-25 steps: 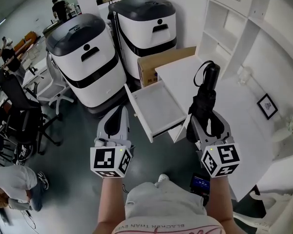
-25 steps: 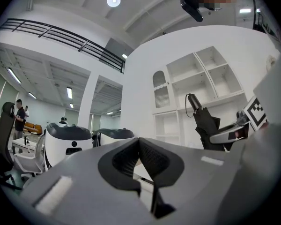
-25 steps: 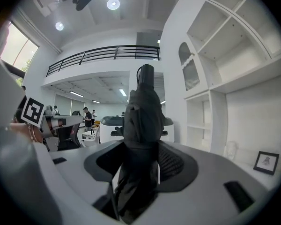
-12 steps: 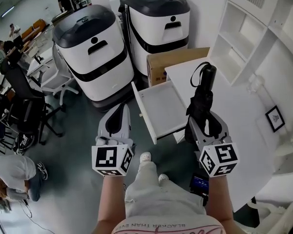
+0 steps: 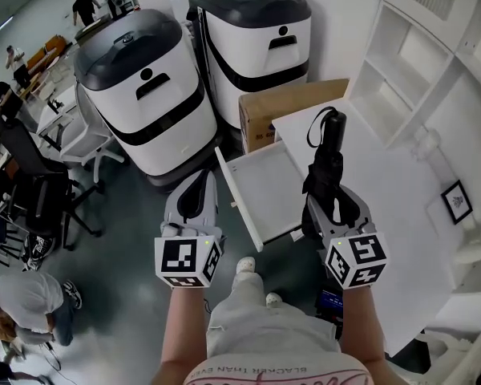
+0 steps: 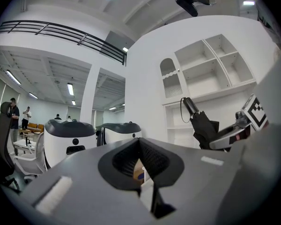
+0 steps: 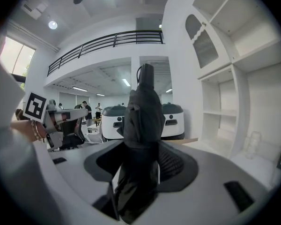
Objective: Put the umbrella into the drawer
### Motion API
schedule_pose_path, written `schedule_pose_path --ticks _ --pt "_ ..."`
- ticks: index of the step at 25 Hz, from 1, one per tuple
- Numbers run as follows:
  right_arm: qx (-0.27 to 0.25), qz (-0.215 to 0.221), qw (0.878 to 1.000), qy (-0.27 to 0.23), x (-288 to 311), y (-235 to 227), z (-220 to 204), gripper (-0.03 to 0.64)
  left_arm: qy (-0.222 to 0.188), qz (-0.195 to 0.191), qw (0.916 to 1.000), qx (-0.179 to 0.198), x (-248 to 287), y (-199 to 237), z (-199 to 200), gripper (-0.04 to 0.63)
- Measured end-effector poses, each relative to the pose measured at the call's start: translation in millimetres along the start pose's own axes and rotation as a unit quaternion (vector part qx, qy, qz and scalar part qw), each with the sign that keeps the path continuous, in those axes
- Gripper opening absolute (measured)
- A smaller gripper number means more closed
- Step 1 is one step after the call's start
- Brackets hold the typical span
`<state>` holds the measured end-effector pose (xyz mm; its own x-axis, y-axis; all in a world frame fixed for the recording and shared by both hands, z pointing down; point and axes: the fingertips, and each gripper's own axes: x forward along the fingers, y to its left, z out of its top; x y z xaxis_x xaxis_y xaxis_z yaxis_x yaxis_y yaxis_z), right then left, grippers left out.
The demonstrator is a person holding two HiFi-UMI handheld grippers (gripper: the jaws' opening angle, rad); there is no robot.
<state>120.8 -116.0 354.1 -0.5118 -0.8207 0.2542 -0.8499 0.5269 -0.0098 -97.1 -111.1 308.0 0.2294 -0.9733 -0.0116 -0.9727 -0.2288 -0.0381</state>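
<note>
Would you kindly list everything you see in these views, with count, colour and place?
White desk: one, white, right side.
Open white drawer: one, white, pulled out of the desk, nothing visible inside.
Folded black fabric umbrella: one, black, clamped in the right tool.
Brown cardboard box: one, brown, behind the drawer.
Rounded white-and-black machines: two, white and black, behind the box.
White wall shelving: one, white, above the desk.
Black picture frame: one, black, on the desk.
Office chairs: several, black and white, far left.
Left tool: one, white, tips together, empty.
Right tool: one, white, gripping the umbrella.
</note>
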Motion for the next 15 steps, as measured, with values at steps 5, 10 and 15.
schedule_pose_path --ticks 5,10,15 --pt "0.007 -0.004 1.000 0.028 46 -2 -8 0.221 0.008 -0.015 0.9998 -0.010 43 25 -10 0.011" --pt "0.024 -0.009 0.998 0.059 91 -5 -22 0.221 0.021 -0.037 0.9990 -0.014 86 43 -25 0.011" --pt "0.046 -0.013 0.994 0.098 130 -2 -44 0.221 0.043 -0.056 0.9973 -0.021 116 59 -45 0.011"
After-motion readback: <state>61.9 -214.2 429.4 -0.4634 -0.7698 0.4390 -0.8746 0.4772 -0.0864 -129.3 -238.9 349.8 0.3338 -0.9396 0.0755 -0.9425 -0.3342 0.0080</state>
